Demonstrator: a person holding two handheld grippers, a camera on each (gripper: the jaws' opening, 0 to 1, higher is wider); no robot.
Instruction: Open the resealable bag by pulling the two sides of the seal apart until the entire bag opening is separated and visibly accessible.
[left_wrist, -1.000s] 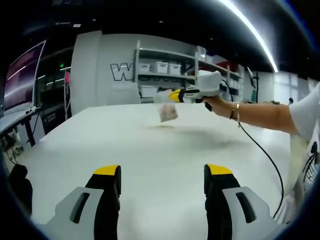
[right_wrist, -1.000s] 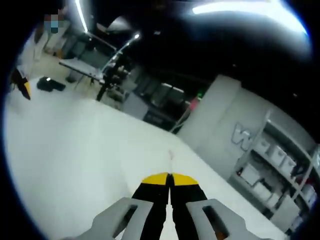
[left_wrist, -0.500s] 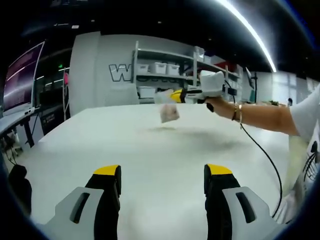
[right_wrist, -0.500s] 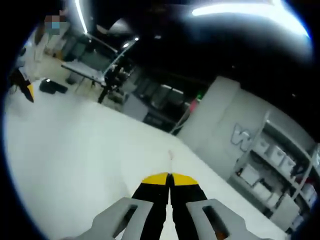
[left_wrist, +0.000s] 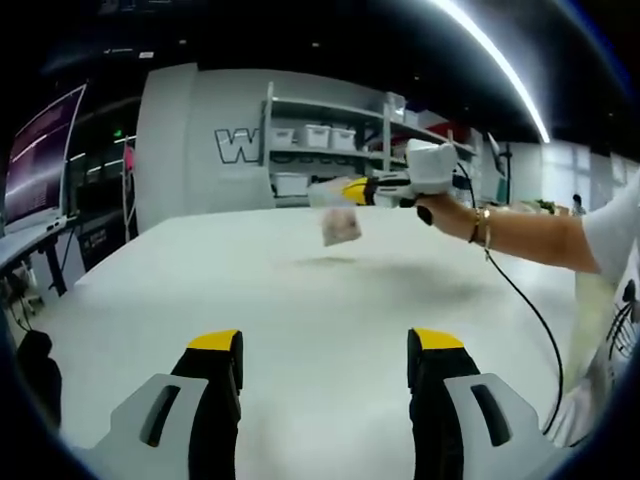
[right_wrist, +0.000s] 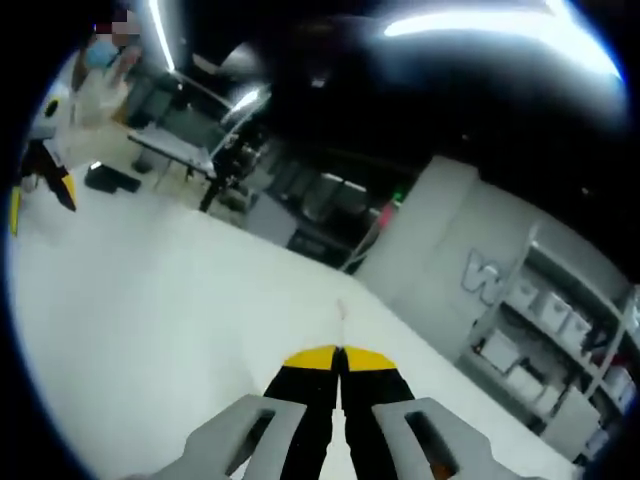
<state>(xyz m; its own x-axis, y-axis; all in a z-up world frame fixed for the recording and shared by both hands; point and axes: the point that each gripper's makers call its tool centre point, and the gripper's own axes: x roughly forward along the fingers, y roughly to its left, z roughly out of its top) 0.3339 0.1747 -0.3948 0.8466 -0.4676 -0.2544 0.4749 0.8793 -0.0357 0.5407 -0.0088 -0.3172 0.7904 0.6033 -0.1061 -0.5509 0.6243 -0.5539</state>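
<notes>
In the left gripper view, the left gripper (left_wrist: 325, 352) sits at 6 o'clock with its yellow-tipped jaws spread wide apart over the bare white table (left_wrist: 300, 300), holding nothing. Up at about 1 o'clock in that view, the right gripper (left_wrist: 352, 190), held out in a hand (left_wrist: 440, 207), is pinched on the top edge of the small clear bag (left_wrist: 339, 226), which hangs in the air above the table. In the right gripper view, the right gripper's (right_wrist: 339, 352) jaws press together at 6 o'clock, and a thin sliver of the bag (right_wrist: 341, 312) shows just past the tips; shelves (left_wrist: 330, 140) with white bins stand beyond the table.
</notes>
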